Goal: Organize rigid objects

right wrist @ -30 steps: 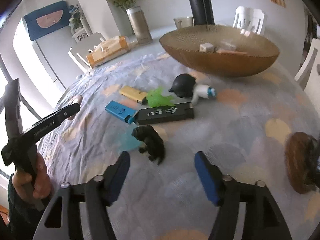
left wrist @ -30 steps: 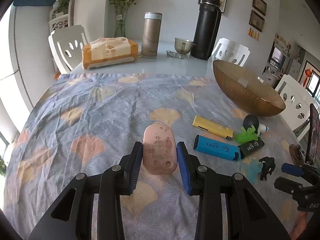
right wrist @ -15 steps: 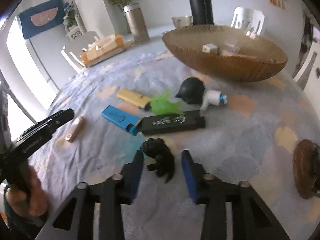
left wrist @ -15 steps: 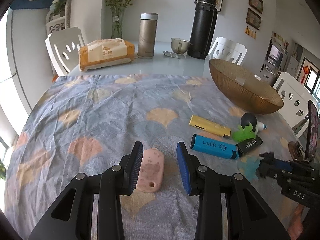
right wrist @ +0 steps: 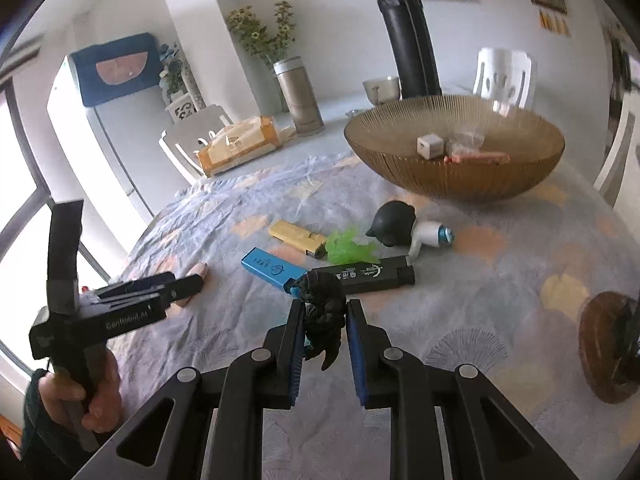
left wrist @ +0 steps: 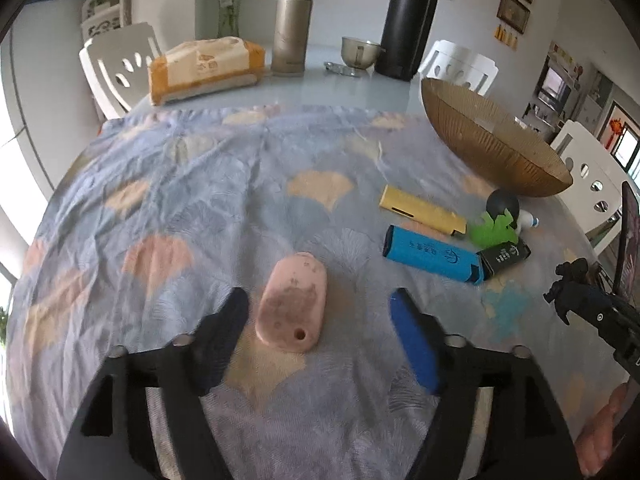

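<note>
My left gripper (left wrist: 320, 304) is open, its jaws standing on either side of a pink flat tag (left wrist: 293, 301) that lies on the blue patterned cloth (left wrist: 180, 208). My right gripper (right wrist: 323, 320) is shut on a black animal figurine (right wrist: 323, 312) and holds it above the cloth; it also shows in the left wrist view (left wrist: 568, 284). A brown ribbed bowl (right wrist: 456, 168) with small items stands at the back right. A yellow case (left wrist: 422, 209), a blue case (left wrist: 430, 254), a black case (right wrist: 362, 274), a green toy (right wrist: 350, 246) and a black-and-white toy (right wrist: 396, 226) lie between.
A tissue pack (left wrist: 204, 68), a gold flask (left wrist: 291, 30), a tall black flask (left wrist: 410, 20) and a metal cup (left wrist: 360, 52) stand at the table's far edge. White chairs (left wrist: 120, 68) surround the table. A dark round wooden object (right wrist: 608, 344) sits at the right.
My left gripper let go of the pink tag and opened wide; the tag now lies on the cloth. My right gripper closed on the black figurine and lifted it.
</note>
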Available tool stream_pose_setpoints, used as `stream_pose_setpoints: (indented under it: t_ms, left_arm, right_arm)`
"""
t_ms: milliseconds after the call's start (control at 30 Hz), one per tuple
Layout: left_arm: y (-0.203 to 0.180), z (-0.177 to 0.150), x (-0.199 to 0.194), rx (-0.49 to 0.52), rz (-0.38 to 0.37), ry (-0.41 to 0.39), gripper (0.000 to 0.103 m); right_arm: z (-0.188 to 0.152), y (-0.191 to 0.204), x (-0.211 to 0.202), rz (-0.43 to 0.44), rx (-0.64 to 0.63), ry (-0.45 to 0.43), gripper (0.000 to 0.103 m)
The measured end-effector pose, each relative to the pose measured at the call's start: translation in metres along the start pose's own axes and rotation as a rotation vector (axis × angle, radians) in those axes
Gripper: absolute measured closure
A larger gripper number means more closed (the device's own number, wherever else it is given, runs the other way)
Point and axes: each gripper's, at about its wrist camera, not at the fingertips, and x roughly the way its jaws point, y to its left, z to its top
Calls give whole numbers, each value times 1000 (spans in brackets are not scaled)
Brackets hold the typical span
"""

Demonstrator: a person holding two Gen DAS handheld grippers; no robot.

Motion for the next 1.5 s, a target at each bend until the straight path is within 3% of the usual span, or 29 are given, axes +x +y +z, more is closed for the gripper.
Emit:
stream_pose_setpoints:
  t_ms: [67, 133, 200, 267, 433, 733, 833, 900, 1000, 1100, 1167, 1233, 1367, 1500]
  left_arm:
    - [-2, 1, 0, 7, 7, -15, 32]
    - [-4, 2, 3, 16, -2, -4, 62]
    - [-8, 2, 3, 47, 59, -19, 77]
    - [-10, 1, 1, 57, 49, -31, 90]
    - [-5, -4, -21, 29, 33, -141, 90]
    - [-2, 5, -36, -12, -15, -188, 90]
    - [-19, 28, -65, 22, -79, -258, 91]
    - [-35, 53, -87, 56, -141, -314, 90]
    - [-58, 95, -108, 65, -291, -358, 90]
    - [-76, 134, -104, 22, -492, -333, 90]
    - [-90, 153, -89, 2, -557, -307, 90]
    - [-106, 162, -71, 18, -563, -280, 90]
    - [-131, 171, -14, -8, -669, -140, 91]
    - [-142, 175, 26, -33, -610, -90, 90]
  right_arm:
    - [0, -2, 0, 10, 11, -2, 83]
    - [0, -3, -1, 19, 16, -4, 83]
    - [-1, -4, -2, 27, 17, -5, 83]
    - [-1, -6, -2, 35, 26, -4, 83]
    - [-1, -17, -2, 79, 77, 3, 83]
    - [0, -21, -6, 65, 110, -7, 83]
    - [9, -15, -14, 2, 73, 4, 83]
    - [28, -13, -38, 1, 58, -54, 83]
    - [69, -16, -82, -14, 65, -186, 83]
    - [104, -23, -106, -69, 99, -269, 83]
    - [121, -29, -105, -117, 118, -284, 83]
    - [130, -35, -94, -135, 137, -272, 83]
    - [139, -60, -53, -127, 225, -188, 83]
    - [140, -83, -21, -164, 292, -121, 83]
